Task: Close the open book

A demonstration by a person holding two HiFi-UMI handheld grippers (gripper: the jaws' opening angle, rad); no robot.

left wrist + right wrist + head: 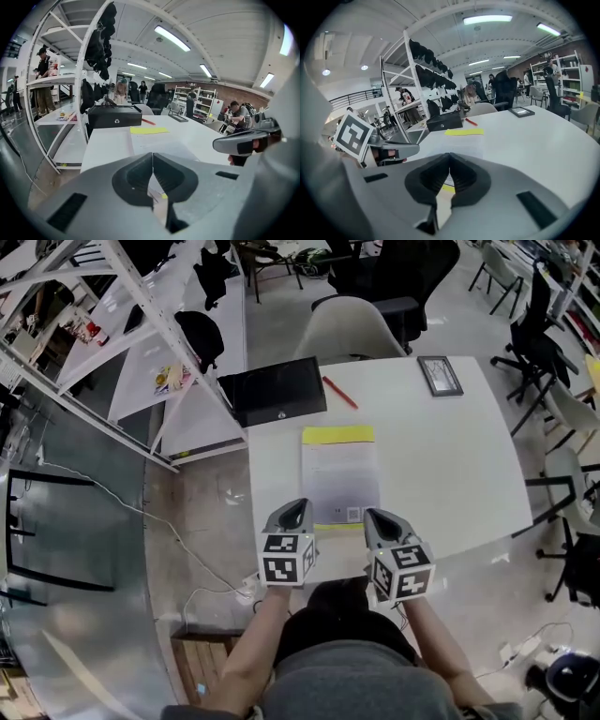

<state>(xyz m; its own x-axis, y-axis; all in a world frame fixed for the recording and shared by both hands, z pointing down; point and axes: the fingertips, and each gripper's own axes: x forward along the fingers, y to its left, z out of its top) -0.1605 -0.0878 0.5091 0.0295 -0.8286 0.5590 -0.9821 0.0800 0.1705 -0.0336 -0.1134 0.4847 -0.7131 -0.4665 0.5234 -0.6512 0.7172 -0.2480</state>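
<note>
The white table [450,474] took up most of the floor in front of the person, with a pale chair [352,329] pushed in at its far side. On the table, near the middle, the book [340,474] lay flat as one pale rectangle with a yellow band along its far edge; it looked shut. Beyond it, at the far left corner, sat a black box [277,390]. The left gripper [300,506] and the right gripper [373,515] hung side by side over the book's near edge, each with its jaws pressed together on nothing. A dark framed slab [440,375] and a red pen [339,392] lay well beyond the book
</note>
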